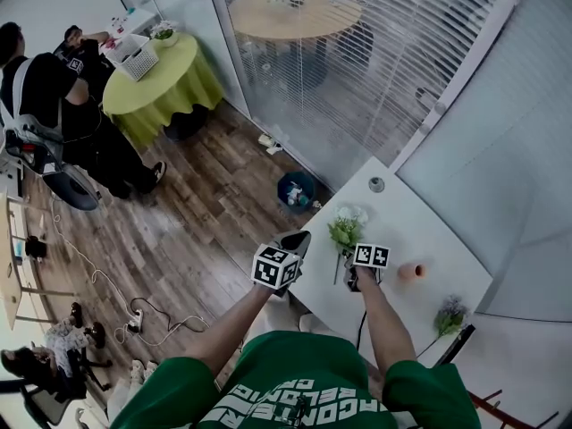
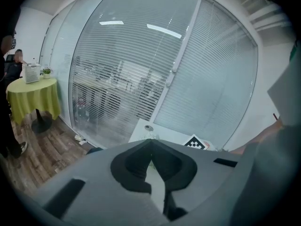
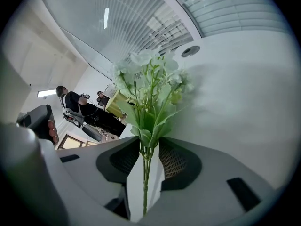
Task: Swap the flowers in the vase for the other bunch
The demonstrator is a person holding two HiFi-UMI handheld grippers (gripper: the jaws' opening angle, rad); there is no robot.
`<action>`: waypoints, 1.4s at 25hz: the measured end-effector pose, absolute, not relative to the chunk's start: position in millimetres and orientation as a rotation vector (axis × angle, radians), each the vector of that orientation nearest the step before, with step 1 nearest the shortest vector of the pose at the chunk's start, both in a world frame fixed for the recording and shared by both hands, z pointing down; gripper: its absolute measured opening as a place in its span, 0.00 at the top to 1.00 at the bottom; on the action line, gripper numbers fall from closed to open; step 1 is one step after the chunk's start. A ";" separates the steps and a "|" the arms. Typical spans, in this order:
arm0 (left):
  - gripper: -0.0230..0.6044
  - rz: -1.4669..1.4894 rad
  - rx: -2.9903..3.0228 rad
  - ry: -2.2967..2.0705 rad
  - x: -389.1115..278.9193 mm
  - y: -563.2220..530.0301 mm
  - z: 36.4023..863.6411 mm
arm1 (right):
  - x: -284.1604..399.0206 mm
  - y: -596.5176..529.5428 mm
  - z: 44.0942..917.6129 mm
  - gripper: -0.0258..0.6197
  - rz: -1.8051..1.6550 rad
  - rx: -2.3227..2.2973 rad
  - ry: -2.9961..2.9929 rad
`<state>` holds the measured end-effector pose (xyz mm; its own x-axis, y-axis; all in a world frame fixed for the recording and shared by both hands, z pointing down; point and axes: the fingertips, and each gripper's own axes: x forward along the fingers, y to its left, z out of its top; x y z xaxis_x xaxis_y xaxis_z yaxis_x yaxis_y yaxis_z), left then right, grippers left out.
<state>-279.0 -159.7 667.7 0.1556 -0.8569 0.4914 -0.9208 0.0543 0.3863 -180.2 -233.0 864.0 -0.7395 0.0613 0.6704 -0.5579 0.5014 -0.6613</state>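
1. Your right hand-held gripper (image 3: 150, 147) has its jaws a little apart. The thin green stem of the white-blossomed bunch (image 3: 151, 84) runs up the gap between them. White bench shows on both sides of the stem, so the pads are not pressing on it.
2. That bunch carries small white blossoms and pale green buds at the top. Broad, toothed green leaves sit lower down, and the stalks gather into one slim bundle at the jaws.
3. In the head view the bunch sits over the white rectangular bench (image 1: 420, 231), close to its left edge. Its heads point away from you, toward the small round metal cap (image 1: 376, 184) set in the bench top. You cannot tell whether the blossoms rest on the surface.
4. The small terracotta-coloured vase (image 1: 411, 273) is on the bench just right of your right hand, apart from the white blossoms.
5. The purple-flowered bunch (image 1: 450, 315) lies on the bench beyond the vase, toward the near right corner, not touching it.
6. Your left hand-held gripper (image 2: 151, 142) has its jaw tips drawn together with nothing between them. It is at the bench's left edge, beside the right one.
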 end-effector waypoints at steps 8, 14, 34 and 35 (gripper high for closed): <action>0.95 0.138 1.811 -1.701 -273.0 -158.3 663.9 | -171.2 -232.2 860.7 0.62 1.197 0.411 -2.113; 0.95 0.144 1.823 -1.701 -266.1 -160.2 662.5 | -159.3 -234.9 845.9 0.58 1.202 0.432 -2.149; 0.95 0.158 1.970 -1.620 -197.4 -206.1 635.4 | -100.3 -297.9 699.4 0.58 0.787 0.627 -2.480; 0.95 0.159 1.983 -1.613 -192.1 -209.8 634.0 | -95.5 -300.2 690.3 0.58 0.762 0.639 -2.500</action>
